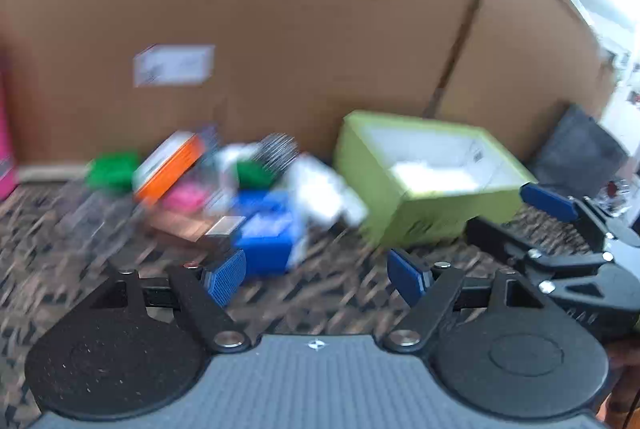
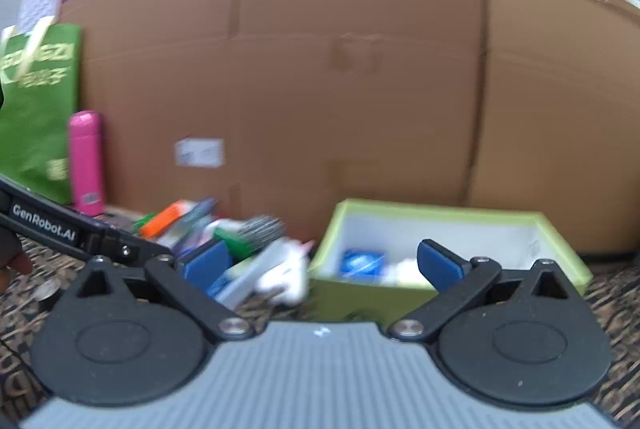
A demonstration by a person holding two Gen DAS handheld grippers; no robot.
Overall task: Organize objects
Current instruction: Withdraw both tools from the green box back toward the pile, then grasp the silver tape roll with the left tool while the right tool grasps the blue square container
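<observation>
A blurred pile of small things lies on the patterned cloth: a blue box (image 1: 268, 233), an orange-edged pack (image 1: 168, 169), green pieces (image 1: 112, 169), a pink piece (image 1: 186, 197) and white items (image 1: 324, 193). Right of the pile stands an open lime-green box (image 1: 428, 205) with white lining. In the right wrist view the lime-green box (image 2: 440, 211) holds a blue item (image 2: 362, 263) and something white. My left gripper (image 1: 316, 279) is open and empty, short of the pile. My right gripper (image 2: 324, 265) is open wide, empty, before the box's near wall. One of its pads (image 1: 548, 197) shows beside the box.
A tall cardboard sheet (image 2: 320, 69) walls off the back. A pink bottle (image 2: 86, 161) and a green bag (image 2: 36, 109) stand at the far left. A dark grey cloth (image 1: 580, 149) lies behind the box on the right. The left gripper's black body (image 2: 40, 225) crosses the right wrist view's left edge.
</observation>
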